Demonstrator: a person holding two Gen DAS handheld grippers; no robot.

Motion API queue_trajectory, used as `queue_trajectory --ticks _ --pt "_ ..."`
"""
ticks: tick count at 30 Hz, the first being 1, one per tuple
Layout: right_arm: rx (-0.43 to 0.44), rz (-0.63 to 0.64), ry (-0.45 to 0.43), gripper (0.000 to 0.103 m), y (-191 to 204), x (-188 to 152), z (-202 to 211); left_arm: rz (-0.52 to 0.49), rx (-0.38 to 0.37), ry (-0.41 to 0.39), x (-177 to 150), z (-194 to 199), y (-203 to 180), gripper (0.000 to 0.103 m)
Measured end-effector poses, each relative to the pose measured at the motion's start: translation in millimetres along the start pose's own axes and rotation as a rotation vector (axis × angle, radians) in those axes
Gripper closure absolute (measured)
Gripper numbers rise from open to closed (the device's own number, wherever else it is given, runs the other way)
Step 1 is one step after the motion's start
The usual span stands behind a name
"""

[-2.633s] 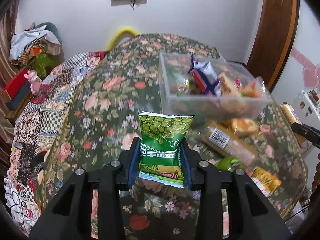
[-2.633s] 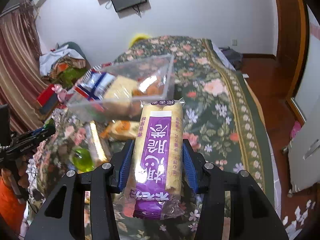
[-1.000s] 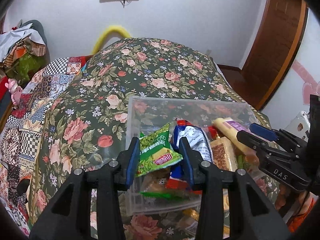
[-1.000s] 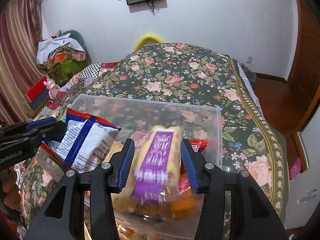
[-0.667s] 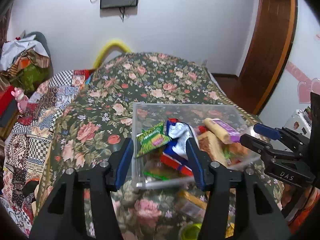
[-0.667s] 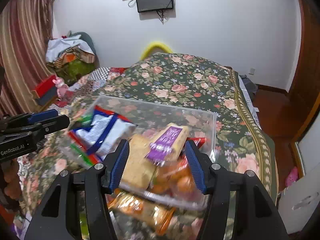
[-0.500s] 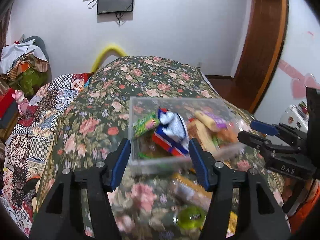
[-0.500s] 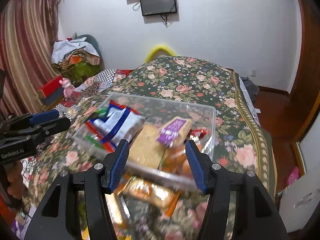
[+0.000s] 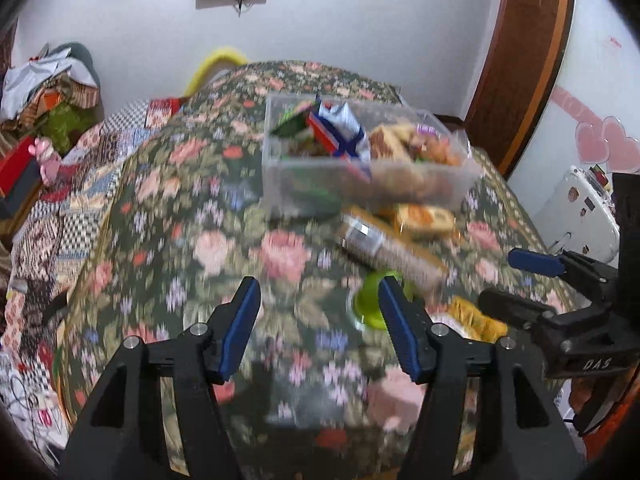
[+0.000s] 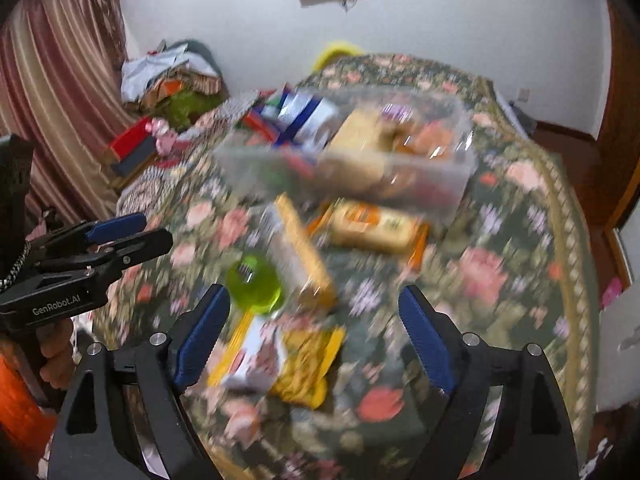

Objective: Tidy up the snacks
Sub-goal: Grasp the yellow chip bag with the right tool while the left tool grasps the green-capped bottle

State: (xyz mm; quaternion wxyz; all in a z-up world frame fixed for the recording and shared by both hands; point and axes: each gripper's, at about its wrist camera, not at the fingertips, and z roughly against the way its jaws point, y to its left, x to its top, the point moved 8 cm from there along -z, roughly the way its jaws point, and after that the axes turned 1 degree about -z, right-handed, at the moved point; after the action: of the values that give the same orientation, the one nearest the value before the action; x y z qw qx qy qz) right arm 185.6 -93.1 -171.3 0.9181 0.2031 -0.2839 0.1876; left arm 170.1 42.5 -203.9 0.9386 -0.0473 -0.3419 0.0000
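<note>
Blue-padded, each hand-held gripper, left [image 9: 319,320] and right [image 10: 315,332], gapes wide, holding nothing.

Clear plastic bin [image 9: 362,184] sits upright on the floral bed, heaped with packets, a blue-and-white one [image 9: 340,128] poking out. Just in front lie an orange packet [image 10: 374,224], a long biscuit sleeve [image 10: 298,256], a round green jelly cup [image 10: 254,284] and a yellow bag [image 10: 306,360].

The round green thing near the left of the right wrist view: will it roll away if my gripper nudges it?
Likely, yes. The green ball looks round and glossy, so it may roll on the flowered cloth and slip between fingers. It lies close against a long snack pack, which might block it on that side. Blur hides whether it is soft.
</note>
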Motion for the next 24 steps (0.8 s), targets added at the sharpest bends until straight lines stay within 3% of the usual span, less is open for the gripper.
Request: queue_trajectory --ticks 5,10,12,16,18,20,21,24 --pt "0.042 -0.007 0.103 0.018 17 -23 -26 0.003 -0.003 0.018 -18 4 1 0.042" --pt "0.008 0.024 0.149 0.018 20 -35 -44 0.008 -0.019 0.044 -24 -2 -3 0.041" --pt "0.033 0.007 0.140 0.036 19 -36 -44 -0.001 -0.022 0.054 -25 -7 -7 0.041" --pt "0.049 -0.012 0.103 0.048 9 -35 -35 -0.016 -0.044 0.075 -23 -21 -20 0.041" --pt "0.052 -0.015 0.087 0.066 4 -33 -28 -0.024 -0.053 0.085 -22 -29 -27 0.041" --pt "0.046 -0.024 0.072 0.072 -4 -31 -22 -0.038 -0.063 0.095 -20 -38 -37 0.041" --pt "0.043 -0.034 0.064 0.082 -8 -31 -20 -0.043 -0.065 0.100 -19 -43 -40 0.041" --pt "0.042 -0.066 0.070 0.082 -20 -33 -16 -0.051 -0.056 0.118 -18 -59 -47 0.041"
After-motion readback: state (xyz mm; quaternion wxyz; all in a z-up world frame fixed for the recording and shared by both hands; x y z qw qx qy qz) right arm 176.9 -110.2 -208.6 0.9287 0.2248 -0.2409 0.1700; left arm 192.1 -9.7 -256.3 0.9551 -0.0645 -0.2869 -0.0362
